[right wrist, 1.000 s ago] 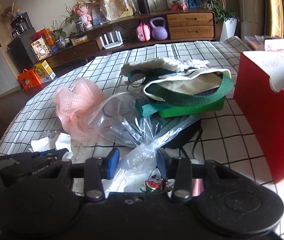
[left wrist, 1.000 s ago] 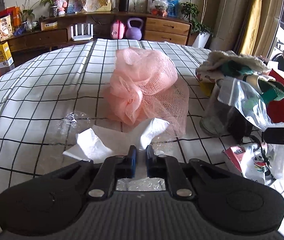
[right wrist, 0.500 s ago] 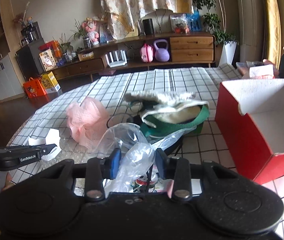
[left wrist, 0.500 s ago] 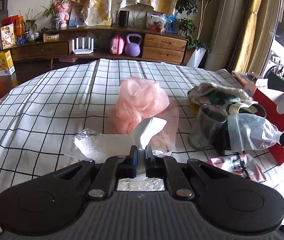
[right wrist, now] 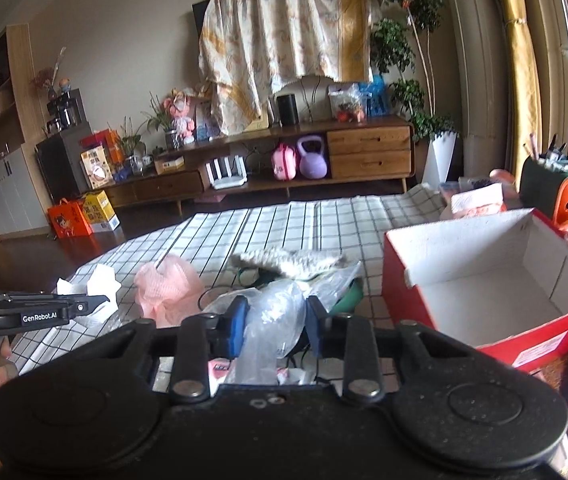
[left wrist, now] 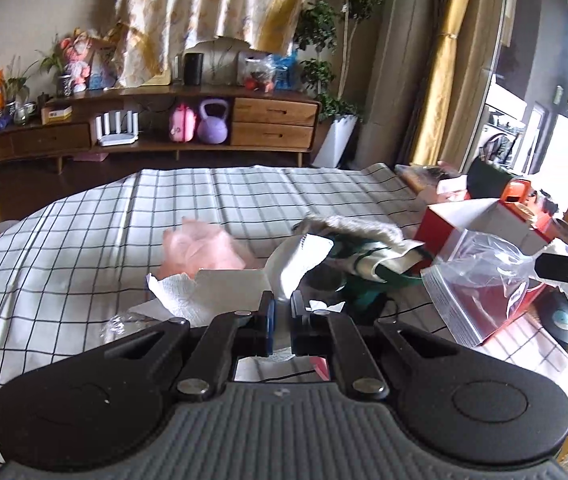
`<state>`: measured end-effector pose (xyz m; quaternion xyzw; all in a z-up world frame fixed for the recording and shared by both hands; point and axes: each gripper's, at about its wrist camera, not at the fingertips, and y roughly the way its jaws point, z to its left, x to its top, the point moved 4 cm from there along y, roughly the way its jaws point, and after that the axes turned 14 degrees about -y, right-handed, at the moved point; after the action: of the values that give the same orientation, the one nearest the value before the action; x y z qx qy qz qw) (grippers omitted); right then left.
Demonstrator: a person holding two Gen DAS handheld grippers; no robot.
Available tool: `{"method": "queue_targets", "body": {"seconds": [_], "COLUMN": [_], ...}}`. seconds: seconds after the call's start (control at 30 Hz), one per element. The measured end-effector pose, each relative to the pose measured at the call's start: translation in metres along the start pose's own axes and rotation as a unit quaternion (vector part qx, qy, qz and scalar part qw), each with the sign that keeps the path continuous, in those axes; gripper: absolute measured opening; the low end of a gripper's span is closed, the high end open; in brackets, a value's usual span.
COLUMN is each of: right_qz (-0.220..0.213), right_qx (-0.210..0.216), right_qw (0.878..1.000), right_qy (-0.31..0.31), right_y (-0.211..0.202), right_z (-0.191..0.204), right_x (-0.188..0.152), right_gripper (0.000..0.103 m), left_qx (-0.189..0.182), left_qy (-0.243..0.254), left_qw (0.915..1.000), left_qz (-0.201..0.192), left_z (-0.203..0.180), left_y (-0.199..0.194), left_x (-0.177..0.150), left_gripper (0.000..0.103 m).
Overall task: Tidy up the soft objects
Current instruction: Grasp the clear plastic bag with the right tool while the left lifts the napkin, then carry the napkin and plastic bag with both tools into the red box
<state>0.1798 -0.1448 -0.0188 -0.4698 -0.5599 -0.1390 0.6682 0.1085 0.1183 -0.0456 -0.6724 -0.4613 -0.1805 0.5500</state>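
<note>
Right wrist view: over the checked table [right wrist: 276,224], an open red box [right wrist: 496,280] waits at right as the right gripper [right wrist: 274,322], risen since a second ago, closes on a clear plastic bag [right wrist: 272,316]. Left gripper [left wrist: 281,314], also raised, stays clamped on a white tissue [left wrist: 300,256], suggesting bagging next.

You're in a home living room: a long wooden sideboard [right wrist: 368,152] with toys and plants, a potted tree [right wrist: 404,60], yellow curtains [left wrist: 444,64], probably a cloth-draped television [right wrist: 284,32].
</note>
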Motion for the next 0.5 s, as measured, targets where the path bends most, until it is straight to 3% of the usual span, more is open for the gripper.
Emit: {"method": "queue_targets", "body": {"seconds": [0.5], "right_qz": [-0.025], "right_qx": [-0.075], "right_qw": [0.996], "right_qy": [0.031], "right_y": [-0.024], "right_z": [-0.08], "right_x": [0.0], "right_gripper": [0.028], "left_qx": [-0.09], "left_qy": [0.075], "left_qw": [0.993], "left_qz": [0.012], "left_z": [-0.115], "left_y": [0.005], "left_x": [0.016], "left_gripper": [0.007]}}
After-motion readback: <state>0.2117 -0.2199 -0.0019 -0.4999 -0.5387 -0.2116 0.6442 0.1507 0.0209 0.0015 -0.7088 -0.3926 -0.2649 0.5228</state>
